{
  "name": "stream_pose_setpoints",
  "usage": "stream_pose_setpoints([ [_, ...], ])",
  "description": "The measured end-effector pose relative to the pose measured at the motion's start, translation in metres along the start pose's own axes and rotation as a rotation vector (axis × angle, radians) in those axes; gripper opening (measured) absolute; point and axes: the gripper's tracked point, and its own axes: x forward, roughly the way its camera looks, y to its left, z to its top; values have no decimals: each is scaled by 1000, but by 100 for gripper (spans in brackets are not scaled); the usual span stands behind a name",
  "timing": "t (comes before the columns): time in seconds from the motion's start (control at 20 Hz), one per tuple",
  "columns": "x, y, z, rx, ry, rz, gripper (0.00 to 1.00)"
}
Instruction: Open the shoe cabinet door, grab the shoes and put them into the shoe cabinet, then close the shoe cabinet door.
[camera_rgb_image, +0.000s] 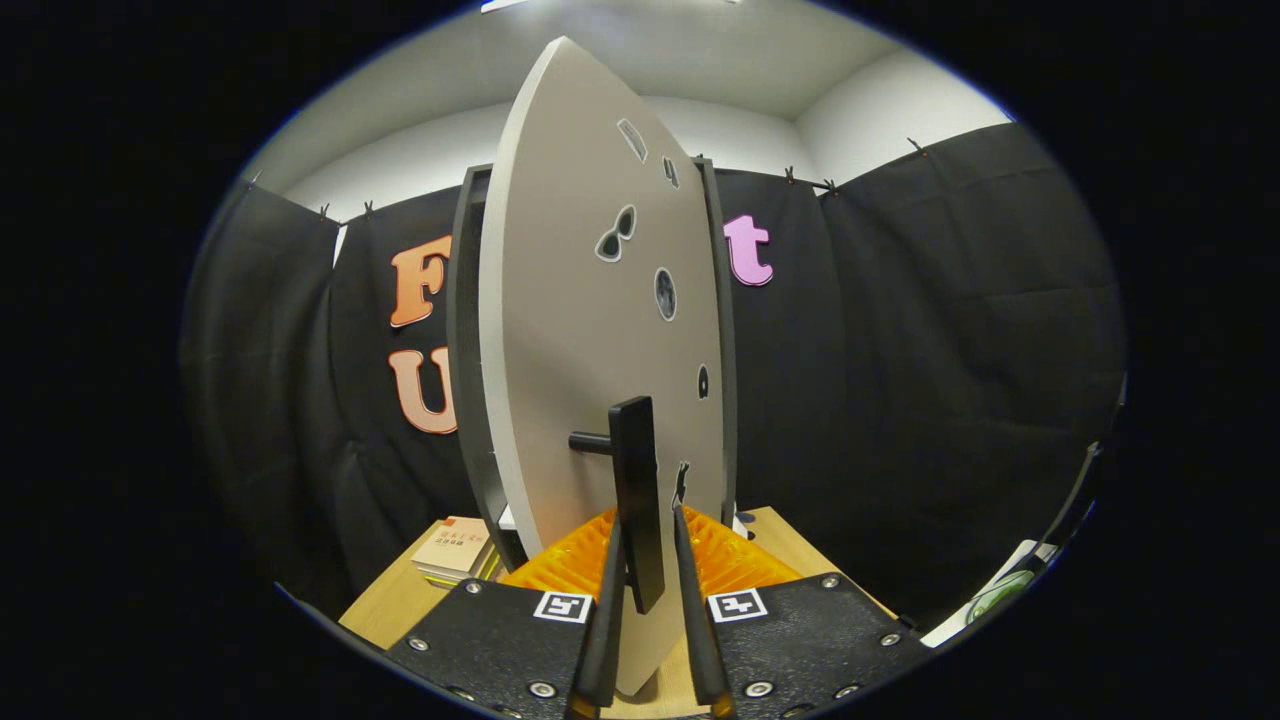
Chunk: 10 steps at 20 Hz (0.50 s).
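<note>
Black cloth wall behind wooden table (790, 555) | shoe cabinet door (590, 330) swung open, edge-on toward gripper, long axis upright | gripper (647, 560) clenched on upright door handle (636, 490) | books (455, 548) near left | cabinet frame (465, 350) behind door

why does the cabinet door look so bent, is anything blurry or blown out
Gripper view: fisheye distortion bows the cabinet door into a leaf shape, though it is presumably flat; focus is sharp on the door handle between the gripper fingers, which flank it closely; lighting is even, with no glare on the door, and the booth ceiling is bright but not blown out.
</note>
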Motion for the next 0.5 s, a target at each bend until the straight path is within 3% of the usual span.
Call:
stream_pose_setpoints([
  [0.5,-10,-52,2,8,-14,-86,35],
])
